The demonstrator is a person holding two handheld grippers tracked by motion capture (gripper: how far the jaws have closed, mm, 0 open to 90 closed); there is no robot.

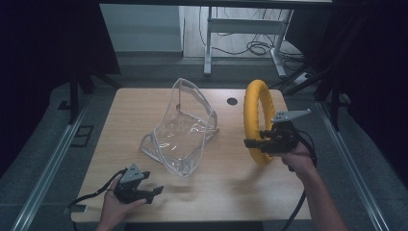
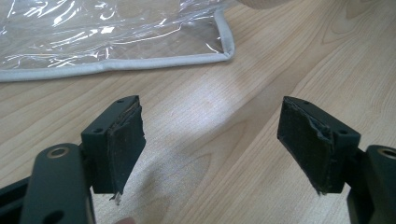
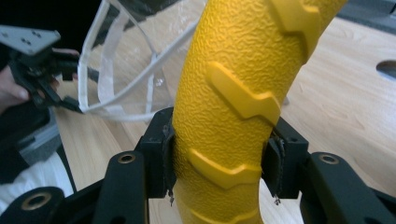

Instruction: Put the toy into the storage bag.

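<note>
The right claw [image 1: 253,143] pinches the upright yellow steering-wheel cover [image 1: 256,120] at its 6 o'clock rim, so it may swing or slip, while the left claw [image 1: 155,192] waits open, too far from the clear bag [image 1: 182,130] to steady it.

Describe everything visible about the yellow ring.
The yellow ring is a thick hoop with a pebbled, rubbery-looking skin and raised zigzag ridges like tyre tread. It stands upright on edge over the right side of the wooden table, near a round hole in the tabletop. The right gripper is shut on its lower part, pads pressing both sides. Whether its bottom rests on the table is unclear.
</note>
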